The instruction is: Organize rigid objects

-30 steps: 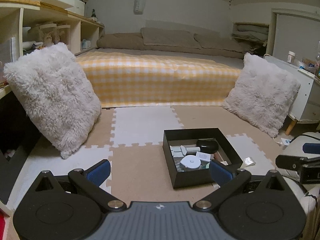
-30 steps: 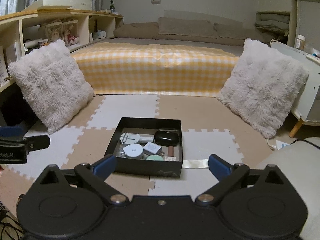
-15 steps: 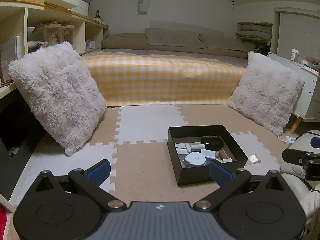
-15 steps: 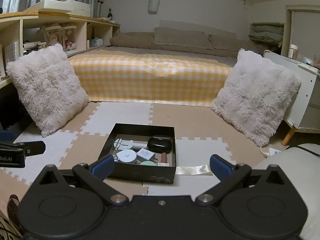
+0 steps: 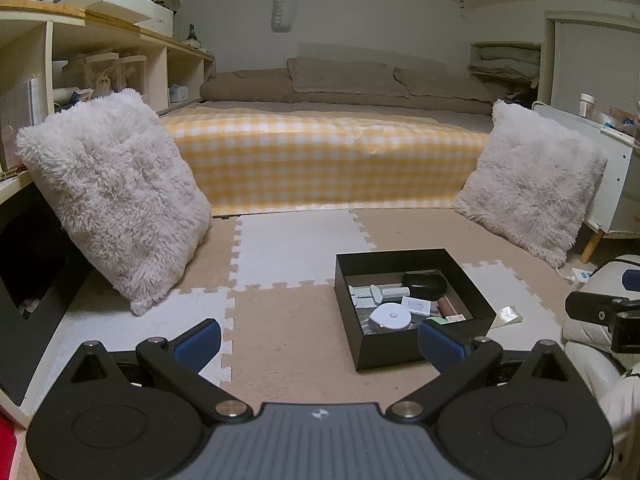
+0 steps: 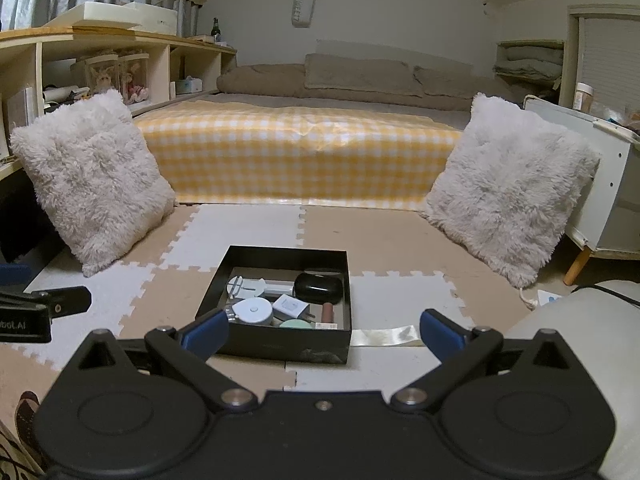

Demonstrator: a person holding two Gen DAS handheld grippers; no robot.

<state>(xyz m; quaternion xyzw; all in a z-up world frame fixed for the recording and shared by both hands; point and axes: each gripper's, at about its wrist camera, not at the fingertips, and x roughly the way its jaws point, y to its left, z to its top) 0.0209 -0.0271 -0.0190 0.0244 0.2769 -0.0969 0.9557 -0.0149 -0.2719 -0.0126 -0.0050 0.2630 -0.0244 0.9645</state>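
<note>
- On the floor mat, the black box point(image 6: 280, 344) holds small rigid objects: a white round case point(image 6: 253, 310), a black case point(image 6: 319, 287), a white adapter point(image 6: 291, 306).
- Both the left claw point(image 5: 318, 338) and the right claw point(image 6: 323, 330) are spread wide and hold nothing, well back from the box.
- To do it well, I would approach slowly from above and pick one item at a time.

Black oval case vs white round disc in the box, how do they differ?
The black case is dark, glossy and oval; the white disc is pale, flat and round with a small centre dot. The case lies toward the box's far side, the disc nearer the grippers. Both lie loose inside the box, ungripped.
</note>
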